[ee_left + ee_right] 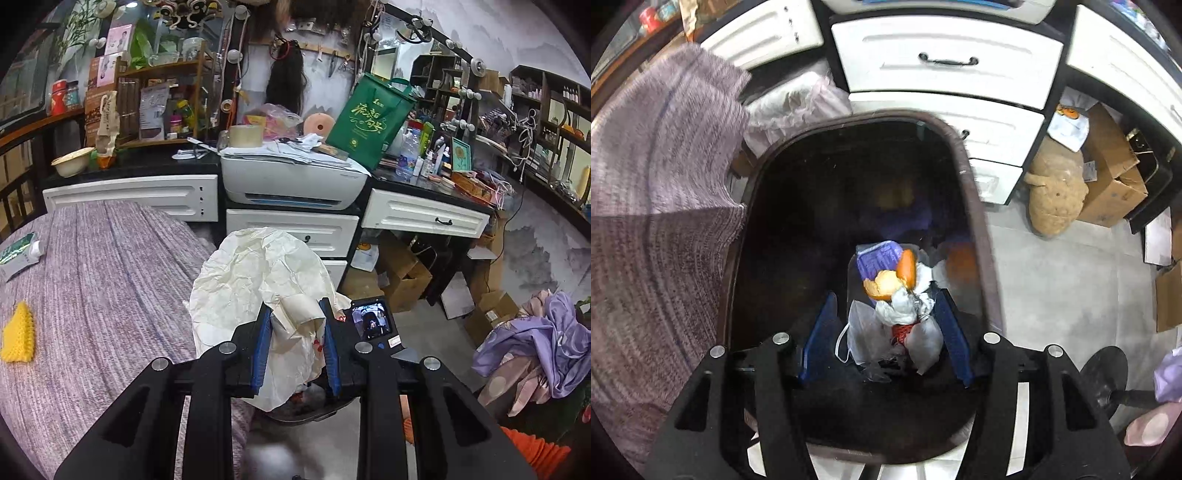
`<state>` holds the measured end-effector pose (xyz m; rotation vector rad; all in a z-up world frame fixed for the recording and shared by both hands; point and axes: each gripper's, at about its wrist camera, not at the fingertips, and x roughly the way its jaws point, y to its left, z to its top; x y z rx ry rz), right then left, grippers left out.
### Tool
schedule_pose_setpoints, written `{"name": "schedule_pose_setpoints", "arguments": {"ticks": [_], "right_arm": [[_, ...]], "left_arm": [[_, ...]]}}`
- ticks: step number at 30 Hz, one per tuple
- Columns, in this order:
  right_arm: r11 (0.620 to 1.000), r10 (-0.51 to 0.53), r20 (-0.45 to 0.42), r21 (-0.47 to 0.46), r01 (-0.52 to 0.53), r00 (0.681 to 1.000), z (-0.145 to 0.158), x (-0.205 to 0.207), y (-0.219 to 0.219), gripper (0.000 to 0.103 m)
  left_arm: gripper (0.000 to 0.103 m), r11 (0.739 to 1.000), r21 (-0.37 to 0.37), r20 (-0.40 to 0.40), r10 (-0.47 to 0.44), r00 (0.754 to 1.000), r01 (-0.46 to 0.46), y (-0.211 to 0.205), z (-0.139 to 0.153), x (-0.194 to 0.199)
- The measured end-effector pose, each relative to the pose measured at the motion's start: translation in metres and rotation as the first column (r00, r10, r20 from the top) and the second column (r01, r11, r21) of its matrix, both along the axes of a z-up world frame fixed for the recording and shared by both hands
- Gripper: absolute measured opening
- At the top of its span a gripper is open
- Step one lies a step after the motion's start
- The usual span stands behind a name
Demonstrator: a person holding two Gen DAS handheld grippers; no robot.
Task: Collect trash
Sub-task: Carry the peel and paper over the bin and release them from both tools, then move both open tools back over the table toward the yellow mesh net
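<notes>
Crumpled cream paper (255, 295) is sitting pinched between the left gripper's (295, 347) blue pads, just right of the purple-covered table (110, 266). The right gripper (886, 332) is hanging jaws apart over the dark bin (975, 206) — gripping nothing — with wrappers and orange peel (886, 284) lying inside below it.

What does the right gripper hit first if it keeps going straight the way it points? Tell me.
Probably the pile of trash inside the dark bin: the open right gripper points down into the bin, with orange peel and white wrappers lying between its fingers. How far below them is unclear.
</notes>
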<state>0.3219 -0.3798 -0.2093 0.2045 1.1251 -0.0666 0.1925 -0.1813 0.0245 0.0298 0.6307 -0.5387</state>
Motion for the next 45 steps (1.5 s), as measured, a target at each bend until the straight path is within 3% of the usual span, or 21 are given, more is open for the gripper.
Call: {"name": "schedule_pose_setpoints", "arguments": {"ticks": [12, 19, 23, 34, 36, 41, 45], "right_arm": [[0.99, -0.138, 0.191, 0.0, 0.141, 0.972, 0.067, -0.059, -0.054, 0.056], [0.98, -0.196, 0.252, 0.02, 0.198, 0.947, 0.093, -0.079, -0.083, 0.056], [0.971, -0.236, 0.266, 0.028, 0.237, 0.935, 0.098, -0.087, -0.099, 0.056], [0.961, -0.275, 0.248, 0.051, 0.271, 0.929, 0.092, -0.091, -0.117, 0.056], [0.961, -0.275, 0.245, 0.052, 0.271, 0.929, 0.091, -0.09, -0.118, 0.056], [0.962, -0.274, 0.249, 0.053, 0.269, 0.929, 0.093, -0.089, -0.116, 0.056], [0.958, -0.285, 0.251, 0.056, 0.28, 0.925, 0.094, -0.089, -0.119, 0.057]], "left_arm": [[0.026, 0.995, 0.026, -0.069, -0.099, 0.993, 0.101, -0.057, -0.026, 0.013], [0.026, 0.991, 0.049, -0.152, -0.112, 0.982, 0.121, -0.082, -0.054, 0.033], [0.026, 0.988, 0.069, -0.209, -0.118, 0.971, 0.135, -0.094, -0.075, 0.043], [0.029, 0.974, 0.182, -0.257, -0.086, 0.963, 0.135, -0.119, -0.118, 0.058], [0.037, 0.973, 0.188, -0.27, -0.082, 0.959, 0.136, -0.12, -0.124, 0.062], [0.073, 0.969, 0.215, -0.272, -0.062, 0.96, 0.124, -0.119, -0.13, 0.063], [0.086, 0.965, 0.216, -0.267, -0.085, 0.96, 0.145, -0.12, -0.128, 0.054]]}}
